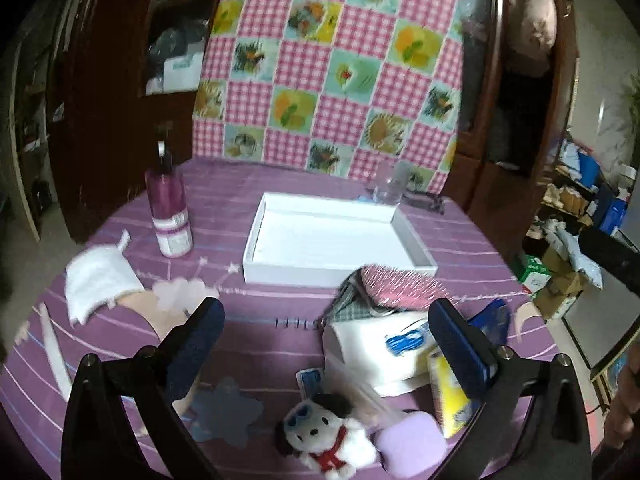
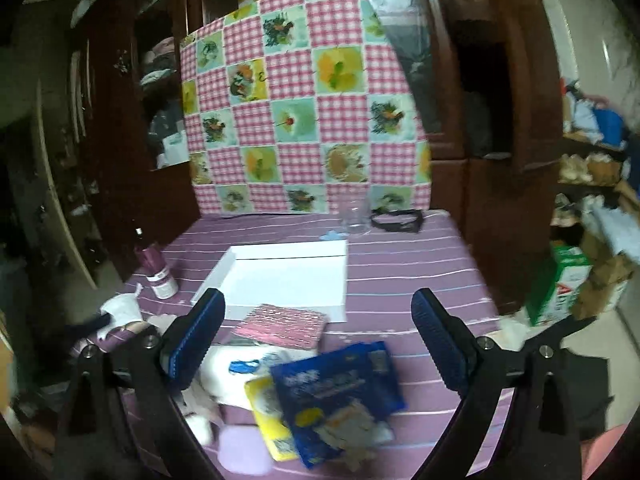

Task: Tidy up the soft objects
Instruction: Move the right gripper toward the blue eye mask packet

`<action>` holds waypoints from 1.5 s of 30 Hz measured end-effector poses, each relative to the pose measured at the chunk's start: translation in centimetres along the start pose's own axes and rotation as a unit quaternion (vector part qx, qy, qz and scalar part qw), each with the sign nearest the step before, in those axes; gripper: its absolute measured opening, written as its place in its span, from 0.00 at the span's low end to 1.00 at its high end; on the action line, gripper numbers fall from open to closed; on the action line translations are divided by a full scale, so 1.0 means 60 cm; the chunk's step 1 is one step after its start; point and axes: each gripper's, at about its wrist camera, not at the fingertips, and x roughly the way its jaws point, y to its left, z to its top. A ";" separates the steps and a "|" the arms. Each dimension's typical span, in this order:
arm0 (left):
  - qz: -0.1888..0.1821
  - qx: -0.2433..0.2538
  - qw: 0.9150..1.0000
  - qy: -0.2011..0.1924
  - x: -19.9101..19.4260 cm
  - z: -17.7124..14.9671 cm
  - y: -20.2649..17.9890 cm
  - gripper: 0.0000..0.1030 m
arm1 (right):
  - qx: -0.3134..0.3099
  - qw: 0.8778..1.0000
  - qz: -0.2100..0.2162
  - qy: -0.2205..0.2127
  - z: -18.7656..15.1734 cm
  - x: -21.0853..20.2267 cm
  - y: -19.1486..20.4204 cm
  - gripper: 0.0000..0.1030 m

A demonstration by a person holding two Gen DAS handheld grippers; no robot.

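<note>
A shallow white tray (image 1: 340, 268) (image 2: 276, 276) sits empty mid-table. In front of it lies a heap of soft things: a pink knitted cloth (image 1: 396, 284) (image 2: 282, 326), a white tissue pack (image 1: 372, 350) (image 2: 228, 364), a yellow packet (image 1: 452, 396) (image 2: 266, 412), a blue packet (image 2: 336, 392), a lilac sponge (image 1: 412, 440) (image 2: 244, 452) and a white plush dog (image 1: 328, 436). My left gripper (image 1: 326, 336) hangs open above the heap. My right gripper (image 2: 318, 332) is open too, over the blue packet. Neither holds anything.
A purple pump bottle (image 1: 170, 208) (image 2: 158, 272) stands left of the tray, with a white folded cloth (image 1: 100, 280) (image 2: 122, 308) nearer the left edge. A clear glass (image 1: 388, 190) (image 2: 354, 218) and black glasses (image 2: 396, 220) sit before the checked backboard (image 1: 332, 64). Clutter lines the room's right side.
</note>
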 end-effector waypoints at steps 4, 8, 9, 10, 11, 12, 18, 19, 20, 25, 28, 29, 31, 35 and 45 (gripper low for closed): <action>0.014 0.001 1.000 0.025 0.044 -0.046 0.016 1.00 | -0.041 0.999 0.006 0.016 -0.075 0.057 0.005 0.92; 0.012 -0.006 1.000 0.028 0.044 -0.070 0.033 1.00 | -0.055 0.997 0.009 0.056 -0.112 0.078 -0.002 0.92; 0.020 0.003 1.000 0.023 0.039 -0.079 0.032 1.00 | -0.055 0.997 0.013 0.053 -0.117 0.076 -0.004 0.92; 0.023 0.011 0.999 0.019 0.036 -0.083 0.030 1.00 | -0.057 0.997 0.012 0.049 -0.120 0.074 -0.005 0.92; 0.025 0.018 0.999 0.016 0.033 -0.086 0.027 1.00 | -0.060 0.997 0.009 0.047 -0.122 0.072 -0.004 0.92; 0.026 0.023 0.999 0.015 0.033 -0.088 0.022 1.00 | -0.064 0.997 0.007 0.047 -0.123 0.071 -0.003 0.92; 0.058 0.055 0.997 0.009 0.034 -0.090 0.002 1.00 | -0.074 0.996 0.002 0.042 -0.129 0.070 0.005 0.92; 0.059 0.057 0.997 0.008 0.033 -0.090 0.002 1.00 | -0.073 0.996 0.001 0.043 -0.129 0.070 0.004 0.92; 0.059 0.060 0.996 0.008 0.033 -0.090 0.001 1.00 | -0.068 0.997 0.000 0.042 -0.130 0.069 0.003 0.92; 0.047 0.063 0.997 0.006 0.031 -0.090 -0.001 1.00 | -0.067 0.997 -0.003 0.038 -0.130 0.067 0.004 0.92; 0.028 0.062 0.998 0.009 0.030 -0.090 -0.001 1.00 | -0.073 0.996 -0.003 0.043 -0.134 0.070 0.010 0.92; 0.024 0.062 0.998 0.008 0.029 -0.090 -0.002 1.00 | -0.074 0.996 -0.003 0.043 -0.135 0.071 0.012 0.92; 0.026 0.066 0.997 0.008 0.029 -0.090 -0.005 1.00 | -0.078 0.996 -0.001 0.047 -0.138 0.073 0.016 0.92; 0.023 0.074 0.997 0.008 0.028 -0.093 -0.011 1.00 | -0.082 0.995 0.007 0.049 -0.140 0.073 0.020 0.92; -0.027 0.077 0.996 0.025 0.033 -0.096 -0.016 0.94 | -0.027 0.994 0.062 0.086 -0.123 0.080 -0.024 0.92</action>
